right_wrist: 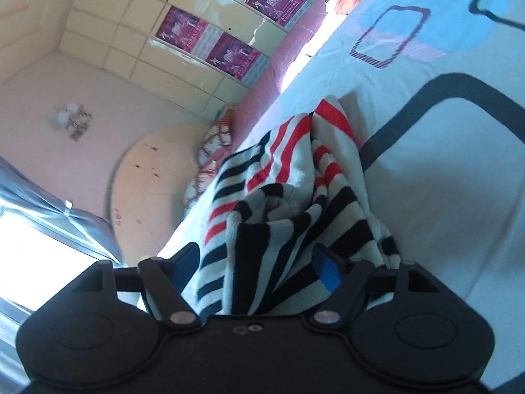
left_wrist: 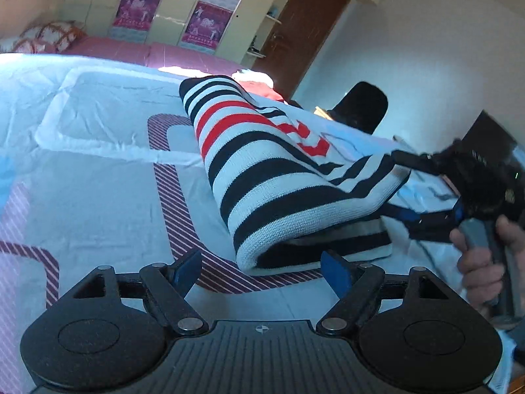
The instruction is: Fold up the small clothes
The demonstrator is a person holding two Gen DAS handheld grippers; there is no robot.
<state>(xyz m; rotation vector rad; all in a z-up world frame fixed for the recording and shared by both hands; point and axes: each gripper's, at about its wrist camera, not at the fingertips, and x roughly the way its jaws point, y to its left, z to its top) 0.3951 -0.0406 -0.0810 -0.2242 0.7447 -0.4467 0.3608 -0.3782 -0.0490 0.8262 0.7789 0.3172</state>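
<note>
A knitted sweater (left_wrist: 279,170) with black, white and red stripes lies folded over on the patterned bed cover (left_wrist: 98,180). My left gripper (left_wrist: 261,271) is open just in front of the sweater's near folded edge, with nothing between its blue pads. At the right of the left wrist view, my right gripper (left_wrist: 405,187), held by a hand (left_wrist: 485,262), straddles the sweater's right corner with its fingers spread. In the right wrist view the sweater (right_wrist: 295,203) bunches up between the spread fingers of the right gripper (right_wrist: 257,266), which is open, and the pads do not press on the cloth.
The bed cover (right_wrist: 443,197) stretches wide to the left of the sweater. A patterned pillow (left_wrist: 46,36) lies at the head of the bed on a pink sheet. Behind stand a cream wardrobe (left_wrist: 170,6) with posters, a brown door (left_wrist: 302,32) and a black chair back (left_wrist: 361,108).
</note>
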